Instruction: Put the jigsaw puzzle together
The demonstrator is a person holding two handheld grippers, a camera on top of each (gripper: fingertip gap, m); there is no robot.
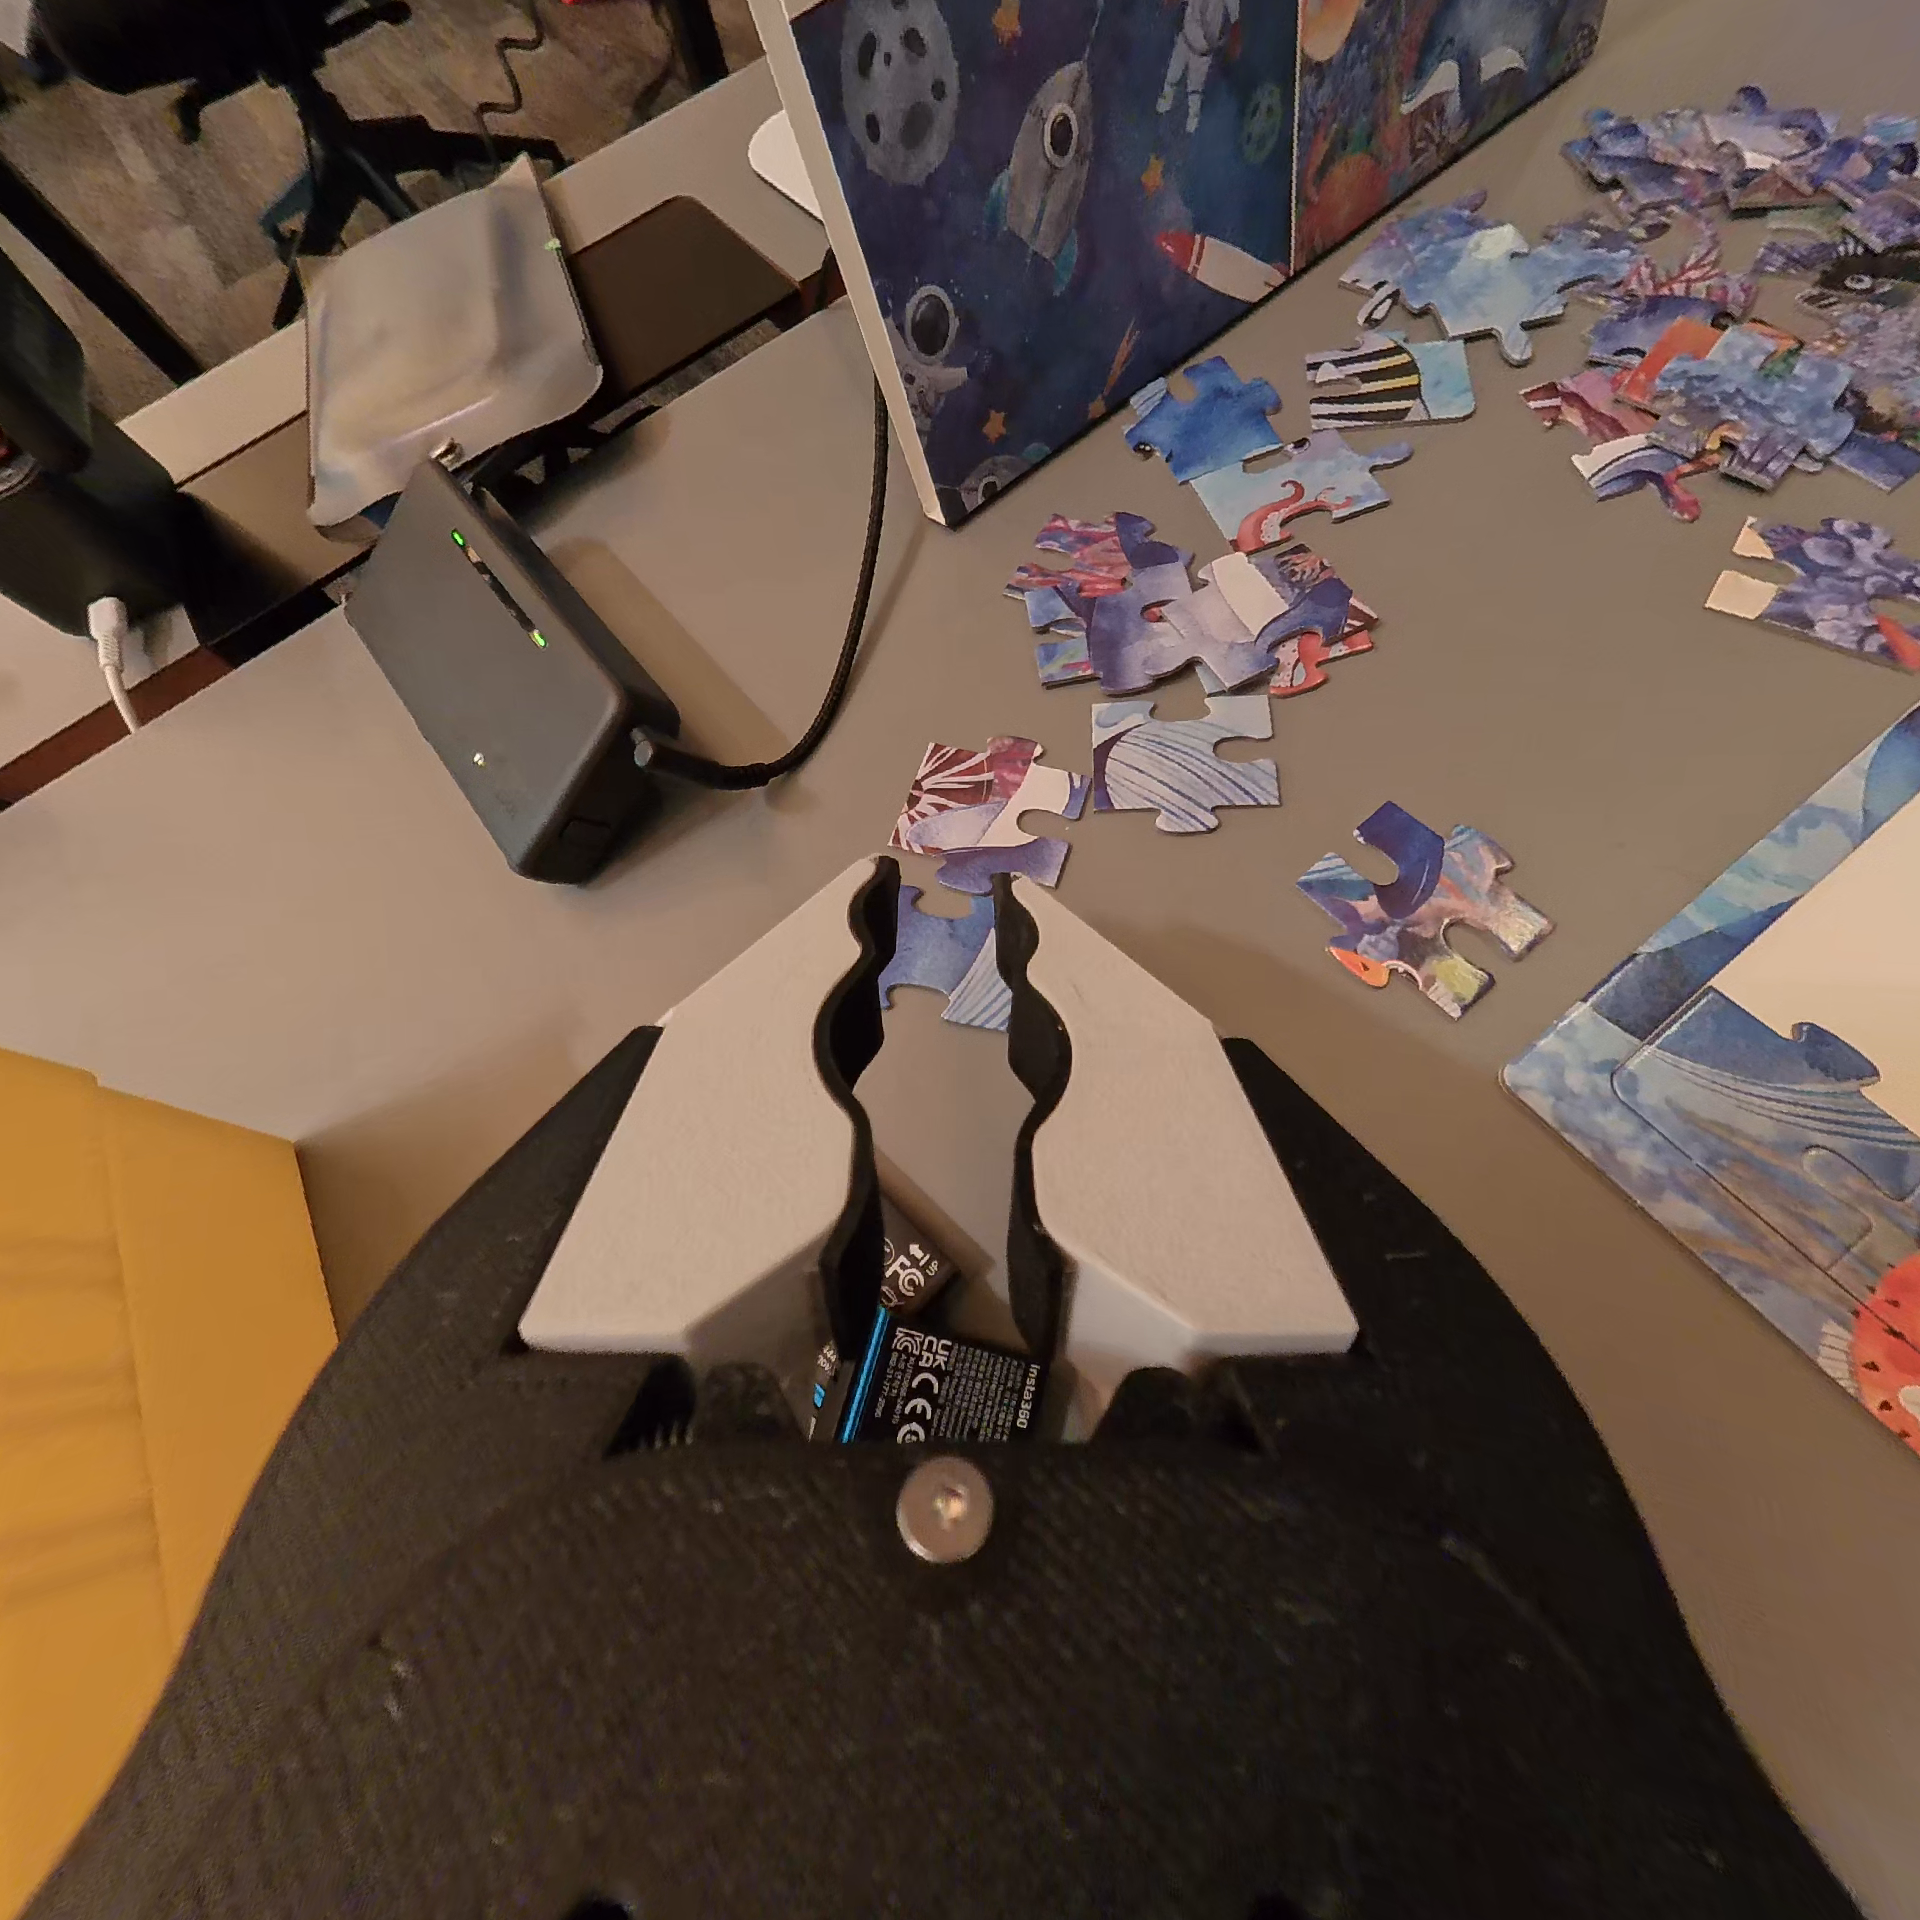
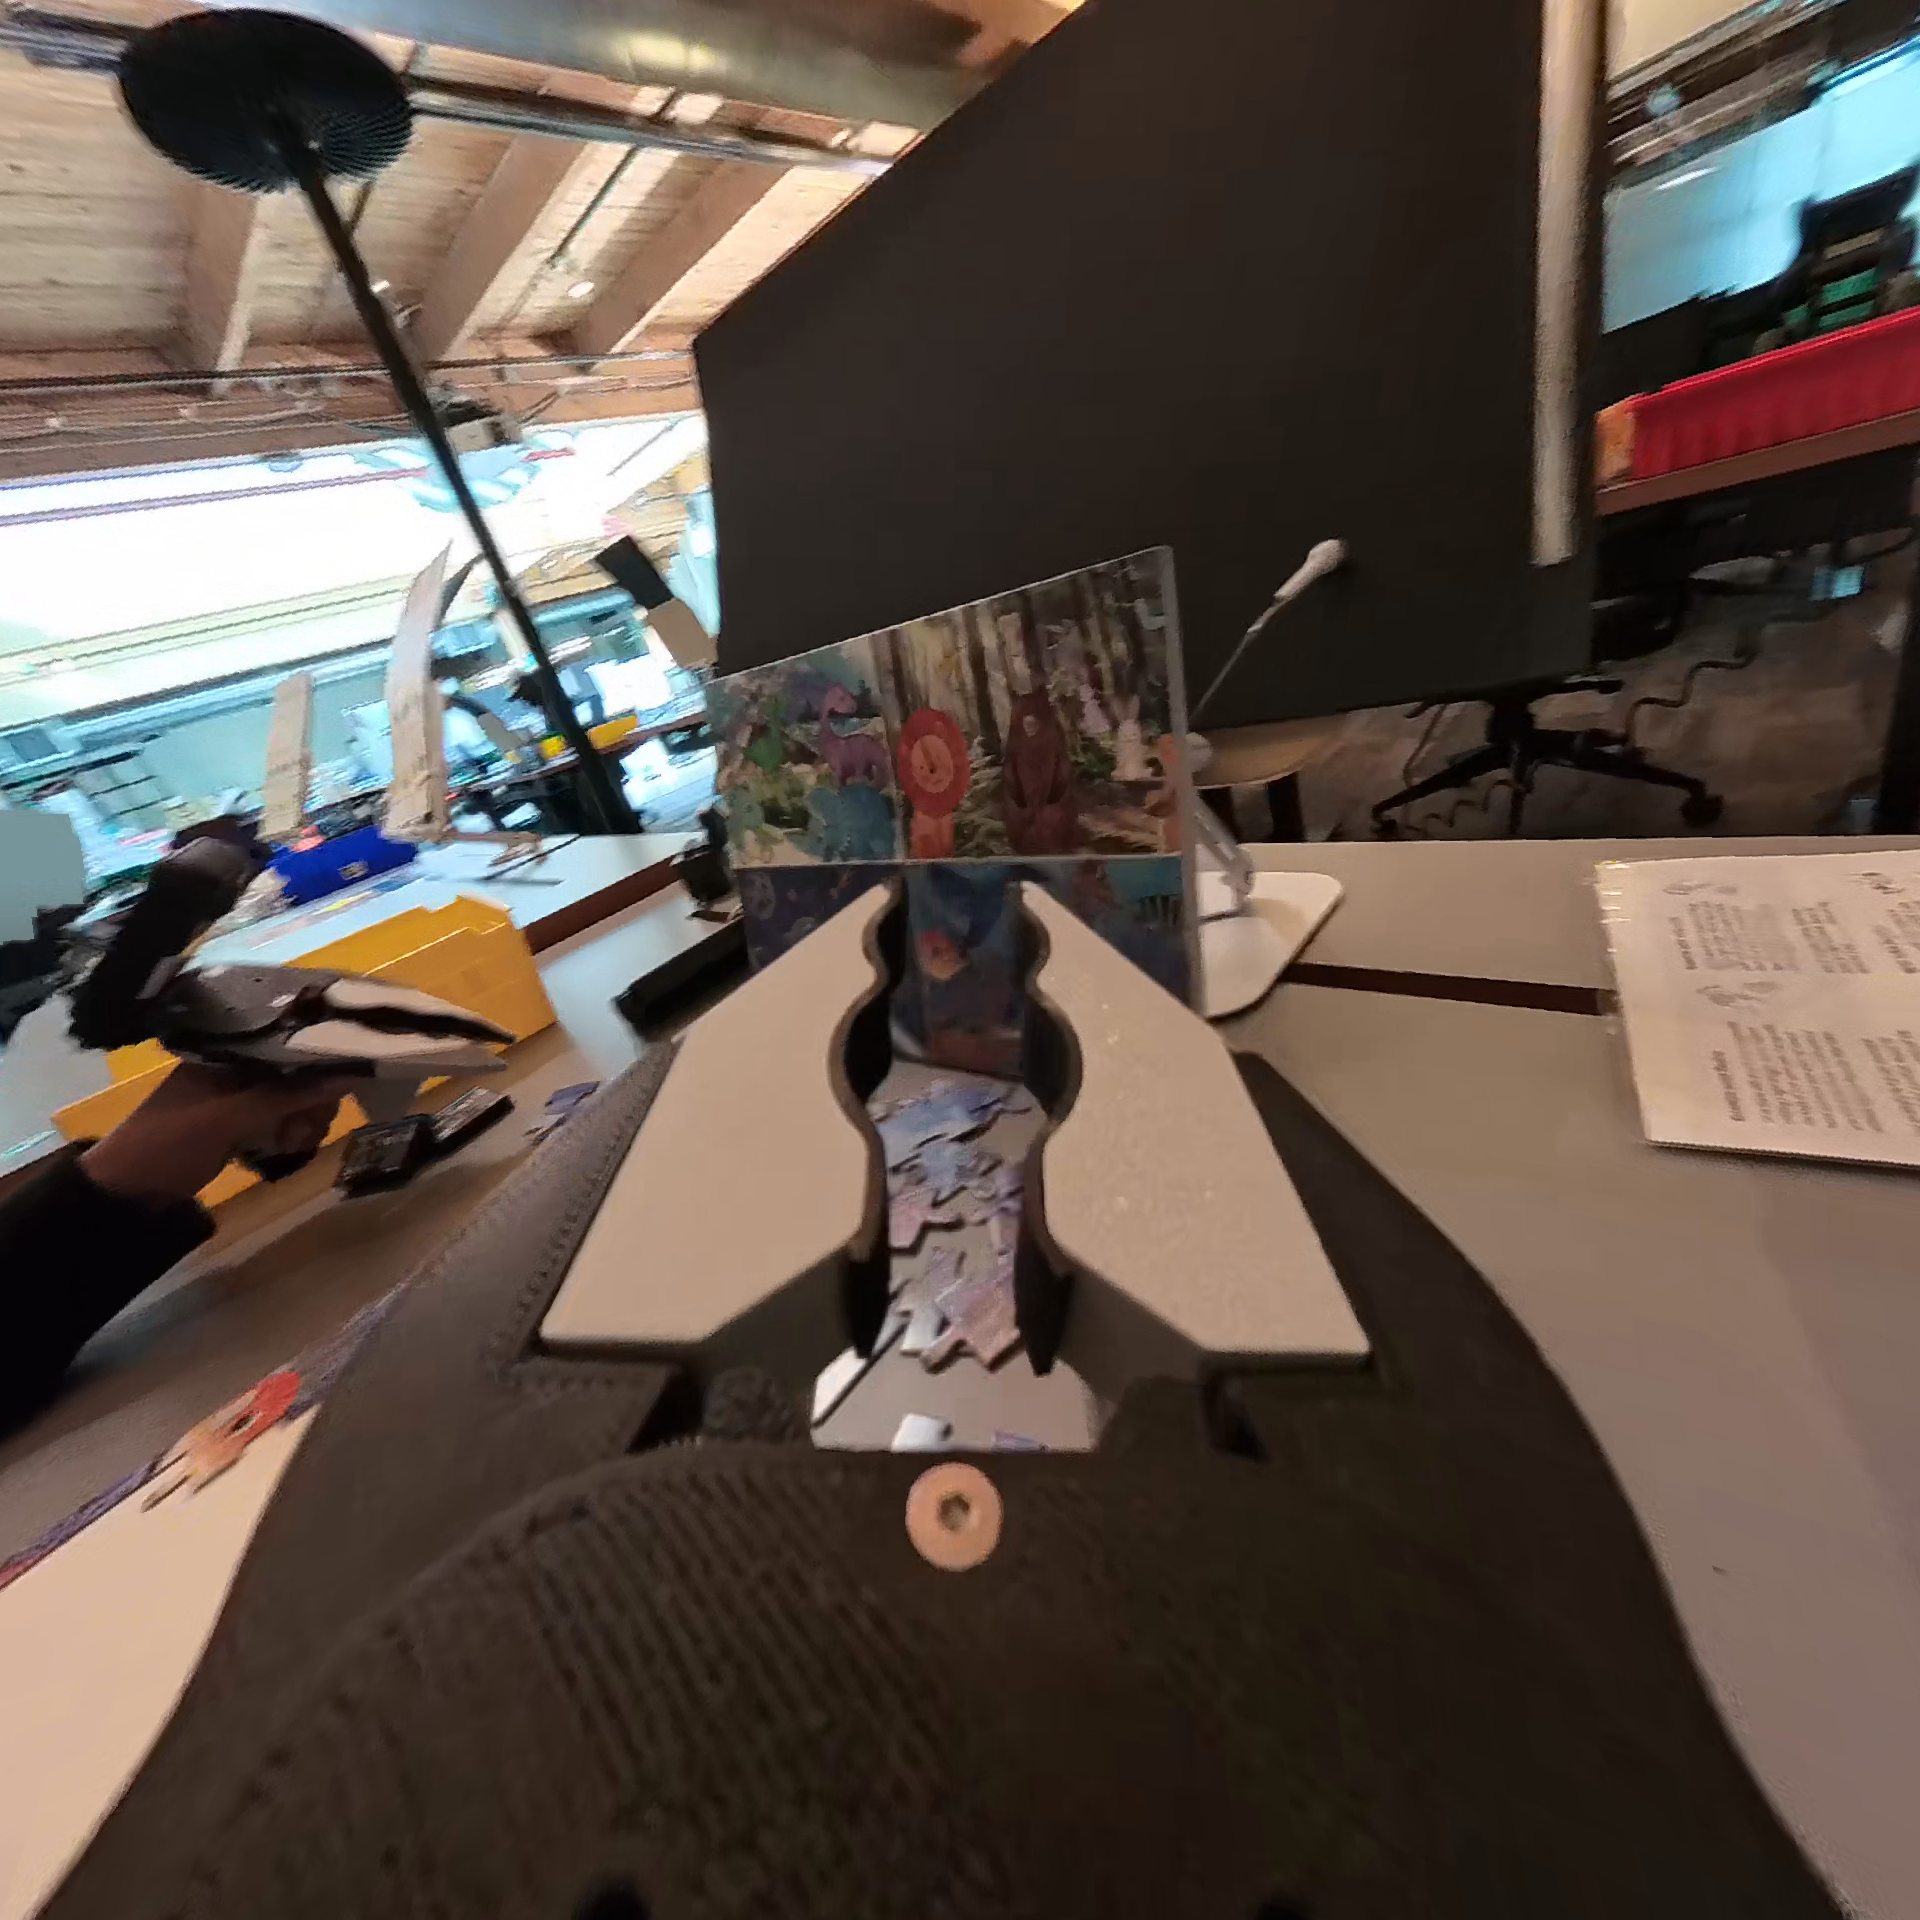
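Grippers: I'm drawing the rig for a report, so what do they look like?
Both match: the left gripper and right gripper have pale grey wedge-shaped fingers lined with wavy black pads, on a textured black body with a silver screw. The person wears a dark sleeve.

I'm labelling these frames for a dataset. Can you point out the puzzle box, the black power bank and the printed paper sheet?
puzzle box [image 1: 1049,239]: left wrist view, on its space-themed side panel.
black power bank [image 1: 499,665]: left wrist view, on its top face.
printed paper sheet [image 2: 1766,997]: right wrist view, mid-page.
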